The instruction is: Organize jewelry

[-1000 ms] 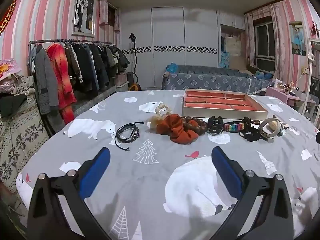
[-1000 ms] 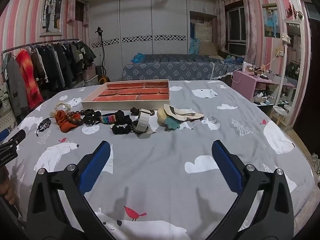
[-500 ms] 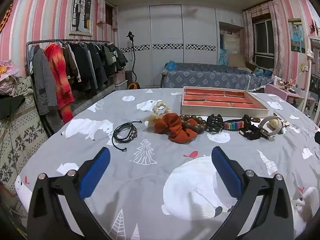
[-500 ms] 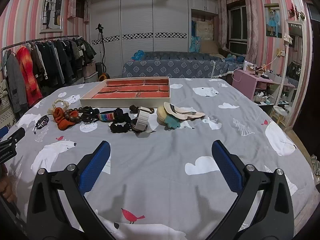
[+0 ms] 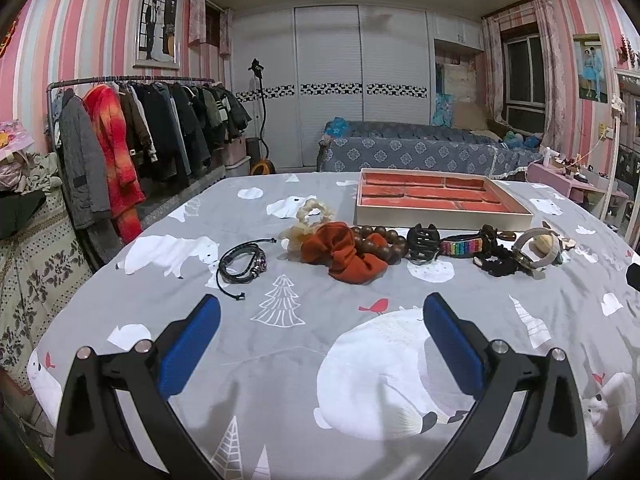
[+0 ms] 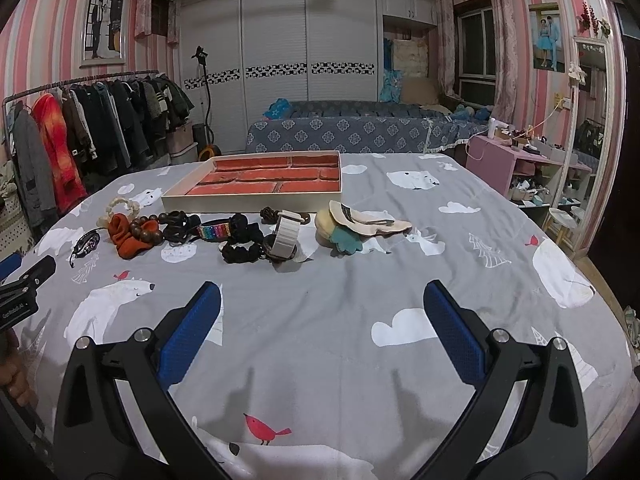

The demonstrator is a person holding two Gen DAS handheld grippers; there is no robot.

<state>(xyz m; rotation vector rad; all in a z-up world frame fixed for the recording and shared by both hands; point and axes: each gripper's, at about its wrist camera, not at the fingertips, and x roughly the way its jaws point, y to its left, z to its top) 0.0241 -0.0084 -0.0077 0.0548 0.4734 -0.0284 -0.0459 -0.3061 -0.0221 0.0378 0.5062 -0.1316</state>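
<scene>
On the grey bedspread (image 5: 304, 344): a row of jewelry near the far edge, both tongs spread and empty.

Toward the far edge, a cream tray (image 6: 256, 200) with red compartments, nothing in it; just in front, in a line from left to right: black cord bracelet (image 5: 242, 262), orange scrunchie (image 5: 344, 252), brown bead bracelet (image 5: 380, 244), black hair claw (image 5: 423, 242), rainbow band (image 6: 214, 231), white watch strap (image 6: 285, 236), teal piece (image 6: 346, 240). Left gripper (image 5: 320, 322) and right gripper (image 6: 320, 312) near the front edge, well apart from the row, touching nothing.

Matt cloth bedspread (image 5: 304, 344), glossy, perhaps wooden beads (image 5: 378, 242), rust fabric scrunchie (image 5: 344, 254).
</scene>
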